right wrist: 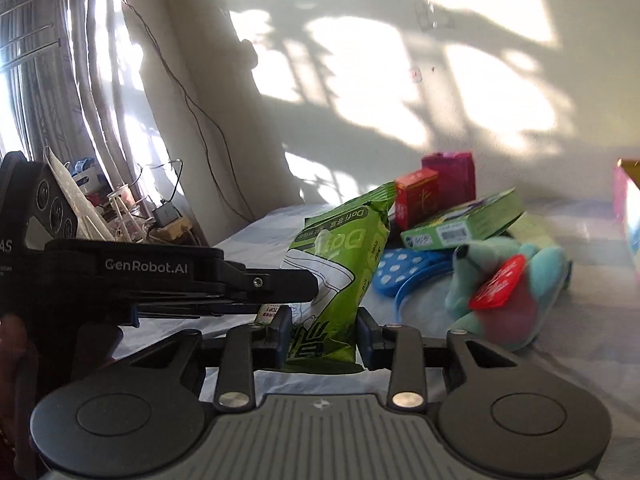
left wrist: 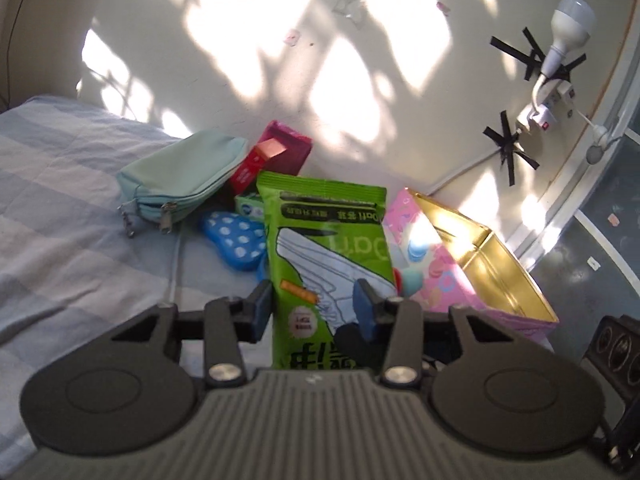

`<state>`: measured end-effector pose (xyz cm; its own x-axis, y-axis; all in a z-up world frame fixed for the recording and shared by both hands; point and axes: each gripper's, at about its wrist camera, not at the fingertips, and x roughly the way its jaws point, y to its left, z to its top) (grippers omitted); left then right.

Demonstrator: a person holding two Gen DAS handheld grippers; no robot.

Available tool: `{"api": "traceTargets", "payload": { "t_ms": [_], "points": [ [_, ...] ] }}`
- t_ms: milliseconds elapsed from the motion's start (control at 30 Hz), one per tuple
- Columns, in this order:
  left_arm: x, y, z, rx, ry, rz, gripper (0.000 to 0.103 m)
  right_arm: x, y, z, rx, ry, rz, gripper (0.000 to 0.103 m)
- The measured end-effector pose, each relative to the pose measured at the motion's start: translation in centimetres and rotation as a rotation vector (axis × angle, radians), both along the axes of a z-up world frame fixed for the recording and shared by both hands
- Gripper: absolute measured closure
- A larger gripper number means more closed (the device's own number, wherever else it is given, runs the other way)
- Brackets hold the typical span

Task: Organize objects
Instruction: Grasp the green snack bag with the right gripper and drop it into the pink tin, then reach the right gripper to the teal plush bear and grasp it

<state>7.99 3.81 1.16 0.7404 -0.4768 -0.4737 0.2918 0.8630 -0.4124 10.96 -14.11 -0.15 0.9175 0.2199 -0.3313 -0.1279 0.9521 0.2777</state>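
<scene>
Striped bedsheet [left wrist: 60, 184] below sunlit wall [left wrist: 248, 64]

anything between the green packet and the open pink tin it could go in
Nothing visible does. The green packet, between both grippers' jaws, sits right beside the pink tin, whose gold inside is open toward it; a teal plush toy lies alongside.

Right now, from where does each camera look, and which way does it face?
Left wrist: on the left gripper, facing the wall; green pack between its fingers, pink tin beyond.
Right wrist: on the right gripper, facing wall and curtain; left gripper crosses at left.
Shared: green pack, blue dotted item, red box.
</scene>
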Motion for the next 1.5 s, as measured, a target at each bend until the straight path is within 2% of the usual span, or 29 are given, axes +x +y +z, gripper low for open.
{"api": "traceTargets", "payload": {
  "t_ms": [100,200,267,333,467,533,567,600,667,767,867,933,1000,1133,1333,1400,1500],
  "points": [
    [1.5,-7.0,2.5,0.036,-0.099,-0.112,0.057,-2.9,-5.4,1.5,-0.035,-0.089,-0.152,0.068],
    [4.1,-15.1,3.1,0.026,-0.162,-0.252,0.057,-5.9,-11.9,2.4,-0.054,-0.117,-0.303,0.067],
    [5.4,-19.3,2.4,0.025,-0.167,-0.317,0.057,-7.6,-15.8,2.2,-0.043,-0.102,-0.379,0.067],
    [6.6,-23.7,0.9,0.032,-0.137,-0.364,0.057,-8.6,-19.4,1.3,-0.018,-0.071,-0.438,0.067],
    [8.5,-28.6,-1.0,0.062,-0.097,-0.393,0.059,-7.9,-22.7,-0.9,-0.001,-0.025,-0.481,0.066],
    [9.0,-30.2,-1.4,0.107,-0.102,-0.388,0.059,-7.6,-22.8,-1.5,-0.002,-0.024,-0.485,0.061],
    [8.9,-30.4,-1.4,0.127,-0.099,-0.38,0.059,-7.5,-22.8,-1.6,-0.006,-0.026,-0.498,0.052],
    [8.8,-30.3,-1.2,0.133,-0.097,-0.371,0.059,-7.8,-22.7,-1.5,-0.01,-0.043,-0.52,0.049],
    [8.1,-28.8,-0.5,0.099,-0.119,-0.368,0.057,-8.7,-22.5,-1.2,0.002,-0.087,-0.531,0.049],
    [6.6,-25.3,0.5,0.075,-0.155,-0.316,0.057,-9.9,-21.7,-0.6,0.034,-0.137,-0.533,0.049],
    [4.7,-21.1,1.3,0.075,-0.141,-0.265,0.056,-10.9,-19.8,0.1,0.084,-0.18,-0.498,0.049],
    [3.1,-18.3,1.5,0.12,-0.15,-0.21,0.052,-11.5,-17.6,0.7,0.108,-0.208,-0.473,0.049],
    [1.8,-15.8,1.3,0.205,-0.162,-0.125,0.049,-11.6,-15.2,0.8,0.125,-0.218,-0.444,0.049],
    [0.1,-11.6,-0.3,0.352,-0.163,0.008,0.047,-10.2,-10.0,0.4,0.103,-0.161,-0.329,0.049],
    [-0.3,-5.5,-3.0,0.398,-0.066,0.152,0.046,-6.1,-3.0,-1.8,0.044,-0.021,-0.197,0.049],
    [-0.3,-4.2,-3.6,0.399,-0.045,0.185,0.044,-5.3,-1.4,-2.5,0.032,0.009,-0.181,0.049],
    [-0.4,-2.8,-4.6,0.442,-0.041,0.228,0.042,-4.6,0.0,-3.4,0.017,0.048,-0.183,0.049]
  ]
}}
